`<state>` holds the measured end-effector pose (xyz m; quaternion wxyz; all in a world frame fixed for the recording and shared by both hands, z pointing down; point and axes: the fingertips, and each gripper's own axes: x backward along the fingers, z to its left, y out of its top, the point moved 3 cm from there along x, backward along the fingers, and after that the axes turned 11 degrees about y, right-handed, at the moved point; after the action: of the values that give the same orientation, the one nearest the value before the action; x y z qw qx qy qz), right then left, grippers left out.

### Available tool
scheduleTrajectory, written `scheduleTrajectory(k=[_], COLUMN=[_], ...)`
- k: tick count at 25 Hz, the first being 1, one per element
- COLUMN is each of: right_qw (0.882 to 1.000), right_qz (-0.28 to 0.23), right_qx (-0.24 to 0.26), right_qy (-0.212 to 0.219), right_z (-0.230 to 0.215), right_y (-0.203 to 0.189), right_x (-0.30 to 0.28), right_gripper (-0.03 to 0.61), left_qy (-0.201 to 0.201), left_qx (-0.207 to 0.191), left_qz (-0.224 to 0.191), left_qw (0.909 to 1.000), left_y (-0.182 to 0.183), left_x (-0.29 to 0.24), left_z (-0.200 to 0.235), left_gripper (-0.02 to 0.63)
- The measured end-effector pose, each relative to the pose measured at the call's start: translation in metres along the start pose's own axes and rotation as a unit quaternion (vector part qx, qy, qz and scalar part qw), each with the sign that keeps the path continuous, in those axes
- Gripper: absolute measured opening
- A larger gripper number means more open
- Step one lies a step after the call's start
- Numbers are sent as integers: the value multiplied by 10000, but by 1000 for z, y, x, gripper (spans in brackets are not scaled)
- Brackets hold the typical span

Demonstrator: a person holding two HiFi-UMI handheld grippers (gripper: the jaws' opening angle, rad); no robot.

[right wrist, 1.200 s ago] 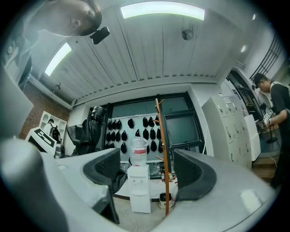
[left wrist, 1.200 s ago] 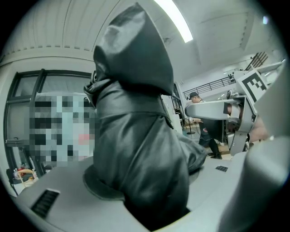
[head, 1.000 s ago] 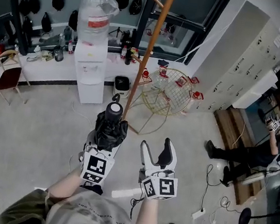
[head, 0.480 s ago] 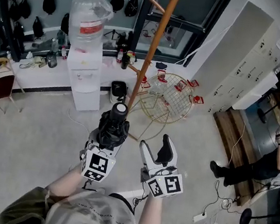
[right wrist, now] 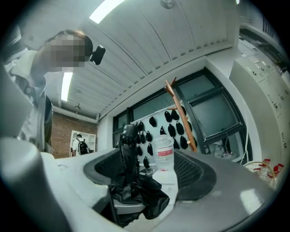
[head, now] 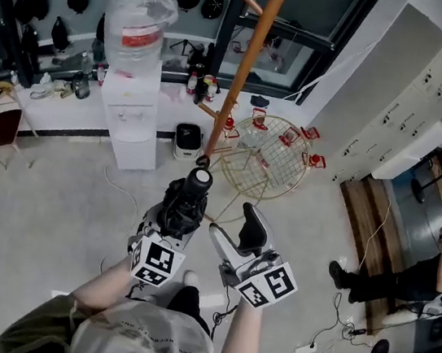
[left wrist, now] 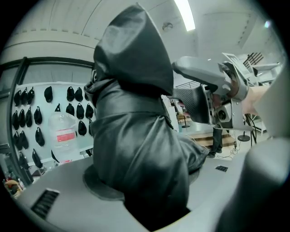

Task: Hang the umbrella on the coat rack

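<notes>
Closer to the coat rack [head: 241, 68] now, the left hand-held gripper [head: 177, 216] pinches the folded umbrella [head: 190, 198] upright, while the tilted right hand-held gripper [head: 235, 227] is spread, empty.

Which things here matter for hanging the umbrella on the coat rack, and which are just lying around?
Job: folded black fabric umbrella, gripped by left gripper; tall orange wooden coat rack; open right gripper.
Lying about: white water dispenser with clear bottle; round gold wire basket; dark red chair.

Legible text: none.
Red label on the water jug [head: 135, 38] too blurred to read; nothing else resolves in any view.
</notes>
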<state>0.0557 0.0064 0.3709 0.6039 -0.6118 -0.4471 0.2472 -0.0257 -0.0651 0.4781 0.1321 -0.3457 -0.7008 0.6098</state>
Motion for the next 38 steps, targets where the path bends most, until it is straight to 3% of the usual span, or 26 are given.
scheduleTrajectory(k=[7,15,25,27,29,34,38], right_qw=[9922,9665,9463,9419,9393,9373,9366], right_qz=[372,990,1120,1176,1222,1231,1155], right_qx=[-189,-394,-479,-402,-341,-236,-238], right_qy=[1171,2335,2995,3122,3187,3252,3298], right_z=[-46,-95,-133,-136,-139,-141,-143], right_y=[1,-13,-24,-25,-26,-26,-21], right_x=[-23,-51,-54,-52,-51,-56,-64], right_gripper=[364,364,355,278,246,193,179], left_qy=[173,344,771,830,868,942,860], left_qx=[113,310,421,414,424,460,232], left_qz=[151,223,315,356,374,334,327], left_qw=[9997,9987,9956,9950,9946,9939,9955], left_y=[2,6,7,7,7,6,10], left_x=[-57,-112,-151,-155,-159,-164,-170], left_z=[-25,-50,-64,-67,-68,-64,-56], left_gripper=[253,253,256,261,264,279,314])
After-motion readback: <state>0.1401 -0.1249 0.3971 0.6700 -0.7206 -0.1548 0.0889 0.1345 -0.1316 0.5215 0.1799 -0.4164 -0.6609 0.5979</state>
